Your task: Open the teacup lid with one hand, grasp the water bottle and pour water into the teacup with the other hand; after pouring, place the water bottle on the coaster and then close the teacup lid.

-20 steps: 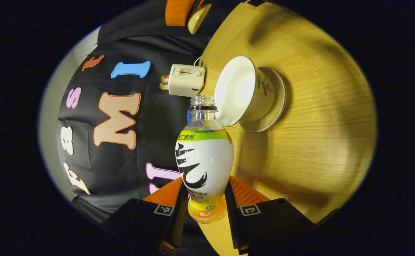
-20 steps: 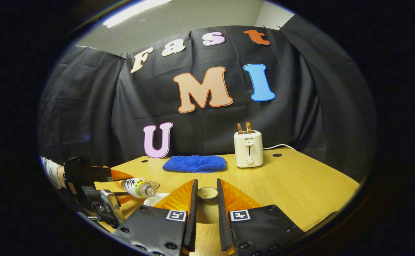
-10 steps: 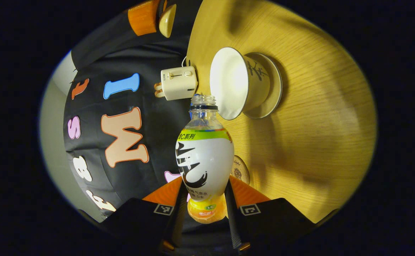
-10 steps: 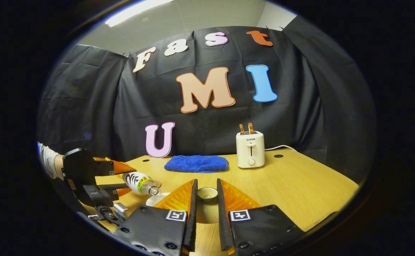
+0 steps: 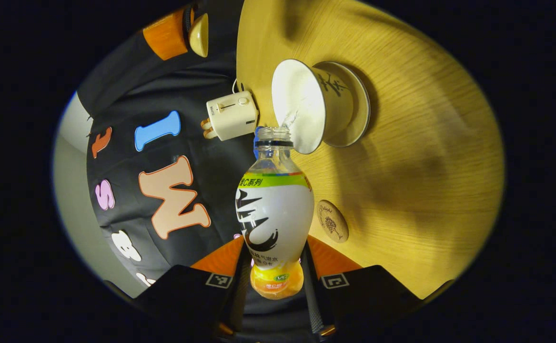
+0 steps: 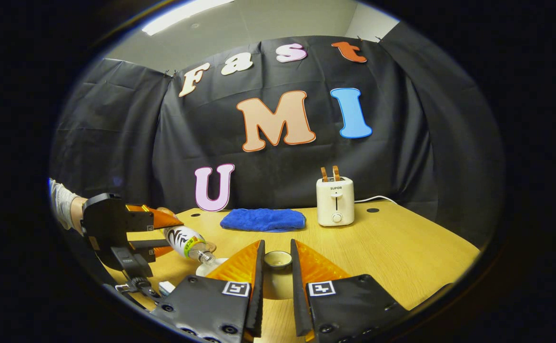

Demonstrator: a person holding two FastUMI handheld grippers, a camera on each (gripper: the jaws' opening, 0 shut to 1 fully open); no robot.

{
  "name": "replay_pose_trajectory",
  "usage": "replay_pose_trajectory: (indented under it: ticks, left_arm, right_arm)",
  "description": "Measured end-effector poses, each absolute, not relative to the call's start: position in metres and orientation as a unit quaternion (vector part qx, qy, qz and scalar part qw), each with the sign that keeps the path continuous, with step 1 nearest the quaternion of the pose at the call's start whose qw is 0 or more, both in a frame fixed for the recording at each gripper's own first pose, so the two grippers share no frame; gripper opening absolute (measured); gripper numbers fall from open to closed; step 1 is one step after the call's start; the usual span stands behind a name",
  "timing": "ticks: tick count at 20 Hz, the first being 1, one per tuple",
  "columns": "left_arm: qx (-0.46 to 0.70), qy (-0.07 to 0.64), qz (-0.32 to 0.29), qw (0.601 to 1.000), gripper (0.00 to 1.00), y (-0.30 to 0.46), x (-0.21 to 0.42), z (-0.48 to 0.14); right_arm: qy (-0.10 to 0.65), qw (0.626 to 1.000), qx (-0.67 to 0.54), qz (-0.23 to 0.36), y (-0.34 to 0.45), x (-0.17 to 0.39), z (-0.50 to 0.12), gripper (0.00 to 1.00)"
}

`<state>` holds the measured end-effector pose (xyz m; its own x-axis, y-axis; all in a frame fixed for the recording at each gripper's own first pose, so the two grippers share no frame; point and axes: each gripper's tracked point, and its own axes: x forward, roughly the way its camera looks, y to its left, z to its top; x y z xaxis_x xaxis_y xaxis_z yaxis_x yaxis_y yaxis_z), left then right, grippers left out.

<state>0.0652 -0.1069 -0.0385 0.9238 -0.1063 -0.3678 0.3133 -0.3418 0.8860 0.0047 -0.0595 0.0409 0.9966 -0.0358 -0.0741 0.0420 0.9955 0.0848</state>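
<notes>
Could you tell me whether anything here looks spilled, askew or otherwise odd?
Nothing stands out. The water bottle is tipped on purpose, its stream landing inside the teacup. The lid is gripped off to one side, and the coaster sits bare.

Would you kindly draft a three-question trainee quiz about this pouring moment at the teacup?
1. True or false: the left claw holds the clear plastic water bottle with the white label tipped, its mouth at the rim of the white ceramic teacup.
2. What does the right claw hold? A) the blue cloth B) the round cream teacup lid C) the white toaster
3. Fill in: the round wooden coaster lies ____ on the wooden table.

Key: 1 true; 2 B; 3 bare.
</notes>
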Motion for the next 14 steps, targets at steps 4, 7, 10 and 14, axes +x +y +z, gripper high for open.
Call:
replay_pose_trajectory:
  ticks: [4,7,10,14]
  left_arm:
    - [0.817,0.053,-0.181,0.544,0.52,-0.111,0.065,-0.034]
    - [0.83,0.043,-0.179,0.526,0.54,-0.113,0.065,-0.031]
    - [0.835,0.033,-0.174,0.522,0.53,-0.116,0.06,-0.028]
    - [0.846,0.024,-0.169,0.506,0.52,-0.119,0.06,-0.025]
  right_arm:
    - [0.04,0.998,0.041,-0.019,-0.059,0.006,0.038,0.29]
    - [0.037,0.998,0.039,-0.017,-0.057,0.004,0.04,0.32]
    - [0.036,0.999,0.037,-0.016,-0.055,0.003,0.042,0.29]
    - [0.036,0.999,0.031,-0.016,-0.054,0.003,0.042,0.31]
